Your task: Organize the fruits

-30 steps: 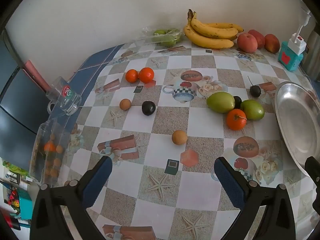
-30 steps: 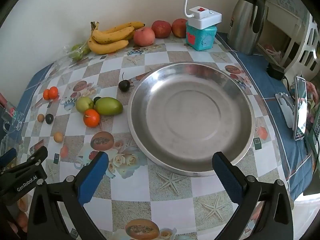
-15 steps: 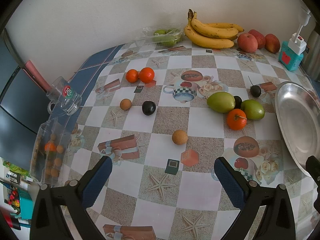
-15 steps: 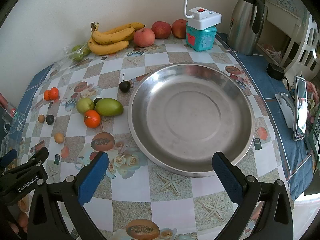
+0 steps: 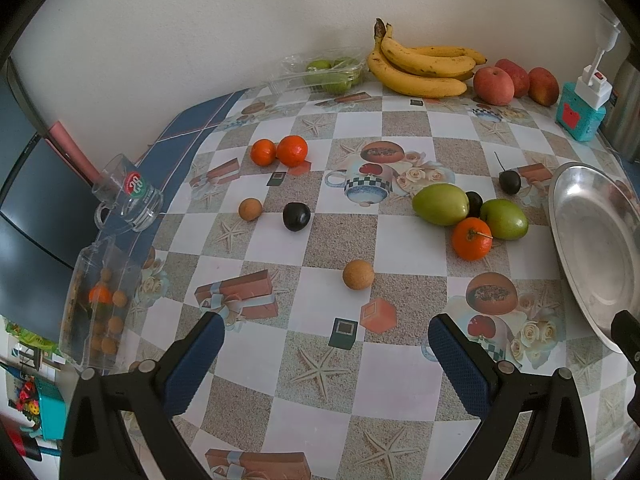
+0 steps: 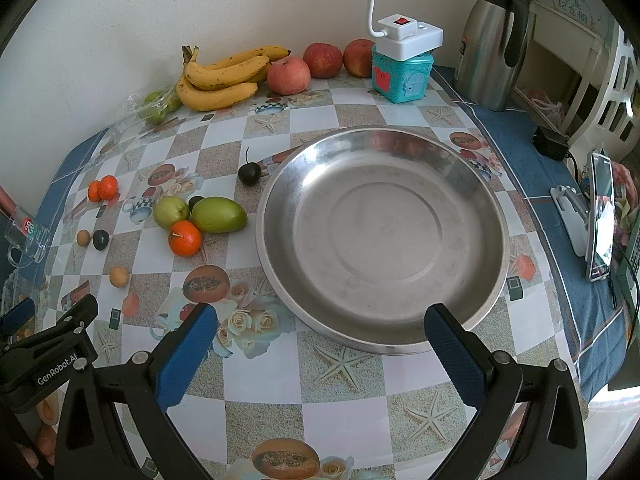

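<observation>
Loose fruit lies on the patterned table. A tan round fruit (image 5: 358, 275) sits just ahead of my open, empty left gripper (image 5: 326, 336). Two green mangoes (image 5: 440, 204) and an orange (image 5: 472, 239) cluster near the empty steel plate (image 5: 588, 248). Two small oranges (image 5: 280, 151), a dark plum (image 5: 296, 216) and a second tan fruit (image 5: 250, 209) lie farther left. Bananas (image 5: 420, 66) and apples (image 5: 494, 86) rest against the wall. My right gripper (image 6: 320, 334) is open and empty at the plate's (image 6: 380, 236) near rim.
A glass mug (image 5: 128, 196) and a clear box of small fruit (image 5: 98, 304) stand at the left table edge. A teal box with a white switch (image 6: 402, 66), a steel kettle (image 6: 494, 40) and a phone on a stand (image 6: 598, 216) stand at the right.
Both grippers have barely shifted. Nothing was taken hold of or let go.
</observation>
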